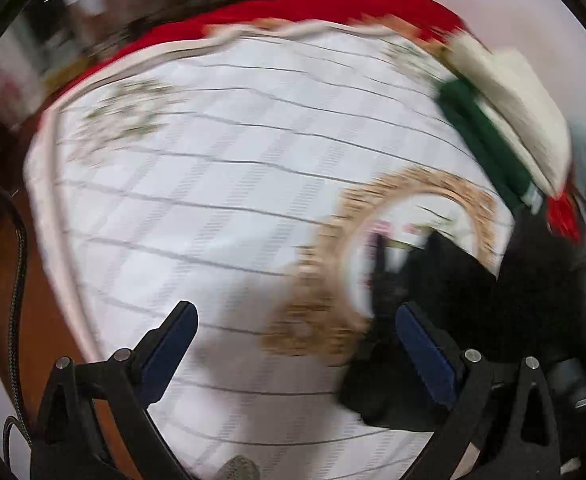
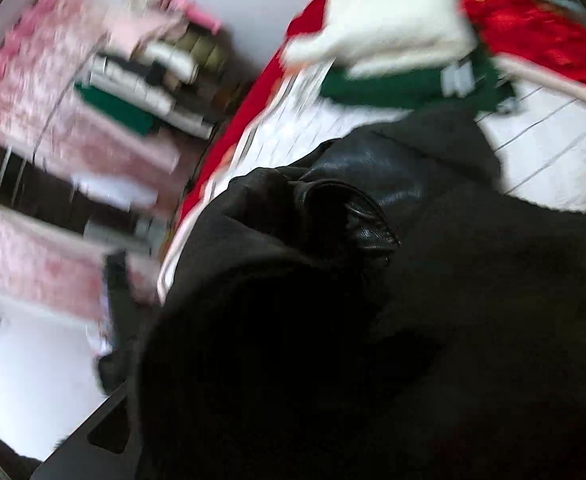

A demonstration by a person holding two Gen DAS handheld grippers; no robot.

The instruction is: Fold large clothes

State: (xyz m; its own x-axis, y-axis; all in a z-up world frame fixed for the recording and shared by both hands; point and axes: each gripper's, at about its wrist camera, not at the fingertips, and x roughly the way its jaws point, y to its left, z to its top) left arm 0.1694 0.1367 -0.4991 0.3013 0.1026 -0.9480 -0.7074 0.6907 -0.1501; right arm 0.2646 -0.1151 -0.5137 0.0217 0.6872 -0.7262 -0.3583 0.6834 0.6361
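Left gripper (image 1: 295,344): jaws spread wide, blue pads (image 1: 169,350) well apart, nothing between them; hangs above the bed cover.
Right gripper: fingers buried under black cloth in the right wrist view; only a dark bit of frame shows at lower left; cannot tell whether jaws are apart or together.
Black garment (image 2: 433,280): heaped on the bed cover, fills most of the right wrist view; a glossy, leather-like part (image 2: 357,216) sits in its upper middle, possibly a collar, blur too heavy to be sure. In the left wrist view its edge (image 1: 453,276) lies just beside the right-hand blue pad.
Bed cover (image 1: 213,200): white, checked with thin dark lines, tan ring motif (image 1: 373,264), red border (image 1: 313,8) along the far edge.
Folded stack: white knit (image 2: 393,20) on top of a green garment (image 2: 405,84), on the bed cover beyond the black garment.
Shelf (image 2: 149,80): folded clothes, off the bed to the left, blurred.
Cable (image 1: 17,280): braided, black, left edge.
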